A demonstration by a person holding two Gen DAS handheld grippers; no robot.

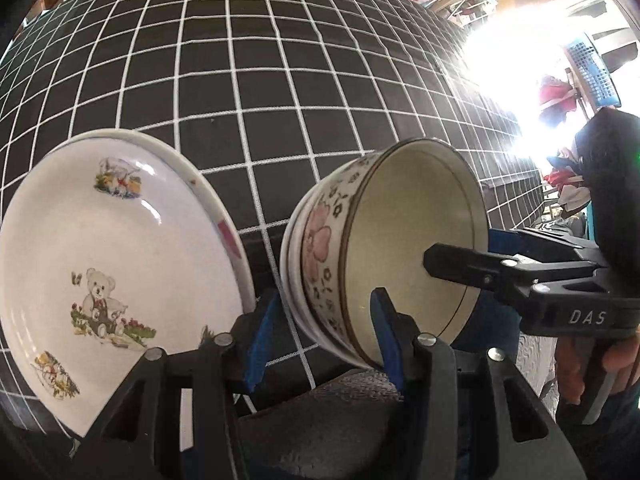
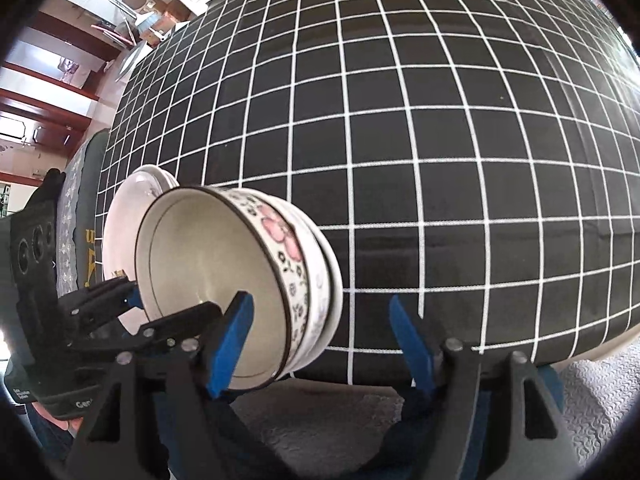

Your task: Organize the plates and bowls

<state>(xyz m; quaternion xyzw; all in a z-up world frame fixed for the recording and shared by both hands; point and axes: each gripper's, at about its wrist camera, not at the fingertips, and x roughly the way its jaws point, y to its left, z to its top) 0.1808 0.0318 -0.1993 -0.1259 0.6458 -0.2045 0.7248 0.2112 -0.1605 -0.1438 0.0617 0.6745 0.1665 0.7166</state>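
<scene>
A stack of bowls [image 1: 400,240], the top one with pink flowers and a dark rim, stands on the black grid tablecloth. My left gripper [image 1: 326,300] straddles its near wall, one blue pad inside and one outside against the lower rims, shut on the stack. My right gripper [image 2: 320,302] is open: its left pad hangs inside the top bowl [image 2: 208,264], while its right pad stands well clear of the outer wall. Left of the bowls lies a pile of white plates [image 1: 120,260] printed with teddy bears, partly hidden behind the bowl in the right wrist view as plates [image 2: 136,200].
The black tablecloth with white grid lines [image 1: 280,100] stretches far behind the dishes. A grey textured mat [image 2: 592,400] lies along the near table edge. A person's hand [image 1: 580,368] holds the right gripper's handle. Room clutter and a blue basket [image 1: 592,72] sit beyond the table.
</scene>
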